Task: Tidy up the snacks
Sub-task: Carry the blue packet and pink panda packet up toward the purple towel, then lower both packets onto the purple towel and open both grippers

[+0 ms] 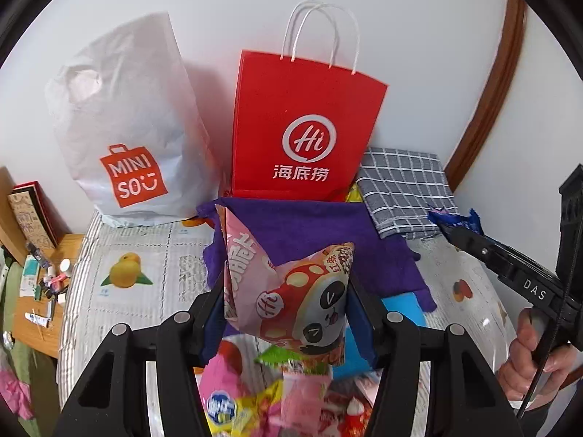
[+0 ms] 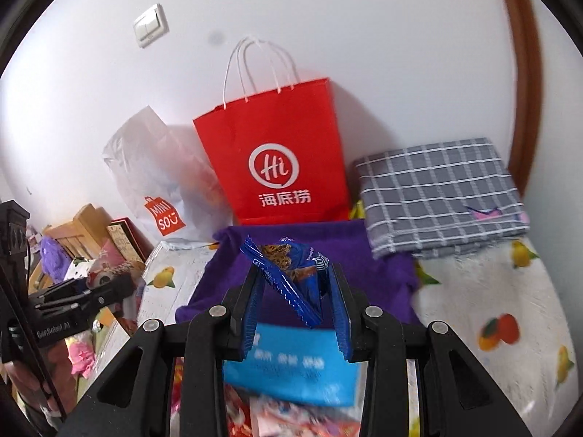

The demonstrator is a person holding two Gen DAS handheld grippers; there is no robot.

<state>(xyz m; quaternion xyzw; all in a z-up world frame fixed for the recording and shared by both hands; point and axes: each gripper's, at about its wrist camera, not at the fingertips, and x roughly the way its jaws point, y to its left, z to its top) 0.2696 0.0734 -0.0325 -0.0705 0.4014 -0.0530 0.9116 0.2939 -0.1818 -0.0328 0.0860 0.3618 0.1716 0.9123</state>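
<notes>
Pink snack packet (image 1: 288, 291) clamped in left hand-held gripper (image 1: 286, 313), jaws part-open.

The right gripper (image 2: 293, 284) pinches a crinkled blue foil snack packet (image 2: 291, 273) above a purple towel (image 2: 368, 255), with a red paper carrier bag (image 2: 280, 156) upright against the white wall, a folded grey checked cloth (image 2: 437, 193) beside it and a white plastic shopping bag (image 2: 156, 174) on its other side.

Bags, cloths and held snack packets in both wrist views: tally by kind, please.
Bags: 2, red paper bag, white plastic bag
Cloths: 2, purple cloth, grey checked cloth
Held packets: 2, pink packet, blue packet
Total: 6
</notes>
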